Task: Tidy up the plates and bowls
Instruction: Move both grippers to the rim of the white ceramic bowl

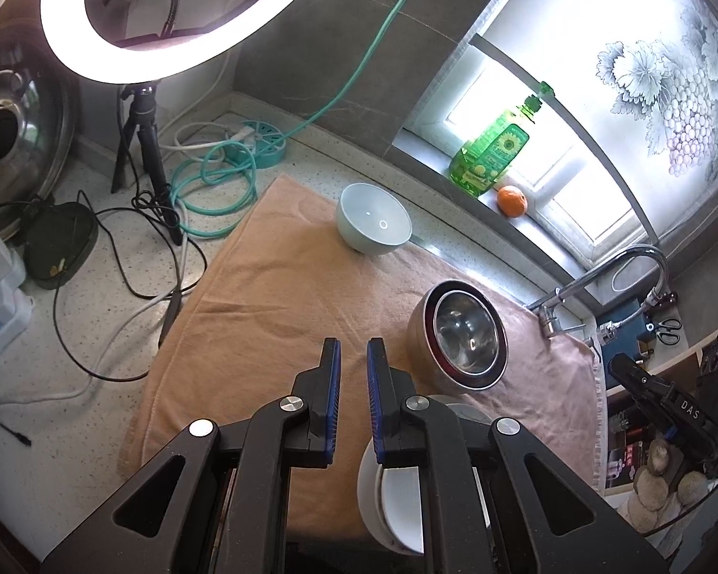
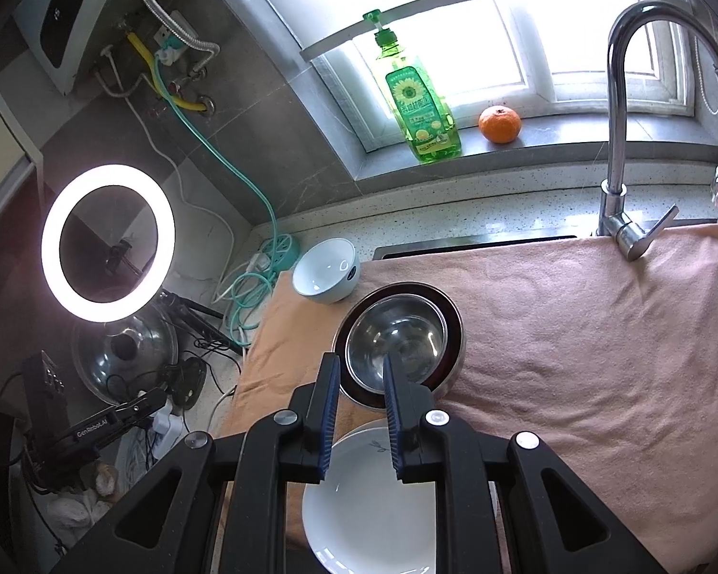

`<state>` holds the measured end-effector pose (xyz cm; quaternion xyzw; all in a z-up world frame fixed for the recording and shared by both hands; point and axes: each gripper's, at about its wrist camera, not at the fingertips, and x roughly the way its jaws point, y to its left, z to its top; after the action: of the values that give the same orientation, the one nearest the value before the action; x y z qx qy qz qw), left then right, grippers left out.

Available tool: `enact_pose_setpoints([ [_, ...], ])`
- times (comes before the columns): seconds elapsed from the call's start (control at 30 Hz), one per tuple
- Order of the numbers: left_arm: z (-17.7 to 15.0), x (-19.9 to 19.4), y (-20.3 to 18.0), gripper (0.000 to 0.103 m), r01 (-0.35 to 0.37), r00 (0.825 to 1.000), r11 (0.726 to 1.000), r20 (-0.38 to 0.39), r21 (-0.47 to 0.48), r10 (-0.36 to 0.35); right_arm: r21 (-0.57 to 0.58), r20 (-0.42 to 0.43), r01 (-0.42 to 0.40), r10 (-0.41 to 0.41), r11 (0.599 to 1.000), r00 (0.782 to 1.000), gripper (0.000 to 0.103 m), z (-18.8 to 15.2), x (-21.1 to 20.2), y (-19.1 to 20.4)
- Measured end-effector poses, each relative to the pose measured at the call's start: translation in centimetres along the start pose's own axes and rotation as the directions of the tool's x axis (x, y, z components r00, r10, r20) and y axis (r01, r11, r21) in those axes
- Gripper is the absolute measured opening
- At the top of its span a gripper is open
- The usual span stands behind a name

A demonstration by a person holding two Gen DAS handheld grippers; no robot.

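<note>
A pale blue bowl (image 1: 373, 217) sits at the far end of the peach towel (image 1: 273, 287); it also shows in the right wrist view (image 2: 325, 270). A steel bowl with a dark red rim (image 1: 459, 335) (image 2: 399, 335) stands nearer. A white plate (image 1: 397, 502) (image 2: 373, 502) lies at the towel's near edge, partly hidden by the gripper frames. My left gripper (image 1: 354, 349) is open and empty above the towel, left of the steel bowl. My right gripper (image 2: 361, 368) is open and empty, its tips straddling the steel bowl's near rim, above the plate.
A ring light (image 2: 107, 241) on a tripod, cables, a green hose (image 1: 215, 177) and a pot lid (image 2: 124, 358) crowd the counter to the left. A green soap bottle (image 2: 419, 95) and an orange (image 2: 500, 124) sit on the windowsill. A faucet (image 2: 620, 143) rises at the right.
</note>
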<state>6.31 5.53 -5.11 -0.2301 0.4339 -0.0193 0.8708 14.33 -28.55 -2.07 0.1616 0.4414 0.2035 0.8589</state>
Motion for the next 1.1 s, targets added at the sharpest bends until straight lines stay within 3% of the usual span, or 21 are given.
enact_pose_setpoints([
  [0.23, 1.5, 0.5, -0.7, 0.01, 0.007, 1.0, 1.0, 0.01, 0.021, -0.007, -0.026, -0.002, -0.024, 0.024, 0.999, 1.0, 0.017, 1.7, -0.1, 0.7],
  [0.53, 5.6, 4.9, 0.1, 0.01, 0.061, 0.998, 0.996, -0.038, 0.07, -0.058, 0.007, -0.007, -0.006, 0.006, 1.0, 1.0, 0.017, 5.1, 3.0, 2.4],
  [0.8, 9.3, 10.4, 1.1, 0.01, 0.07, 0.992, 0.99, -0.111, 0.121, -0.057, 0.052, -0.034, 0.016, -0.015, 0.999, 0.999, 0.017, 8.5, 8.9, 4.4],
  [1.1, 11.8, 16.2, 1.4, 0.01, 0.086, 0.98, 0.988, -0.188, 0.132, -0.061, 0.072, -0.141, 0.071, -0.061, 0.995, 0.988, 0.017, 10.1, 17.7, 5.1],
])
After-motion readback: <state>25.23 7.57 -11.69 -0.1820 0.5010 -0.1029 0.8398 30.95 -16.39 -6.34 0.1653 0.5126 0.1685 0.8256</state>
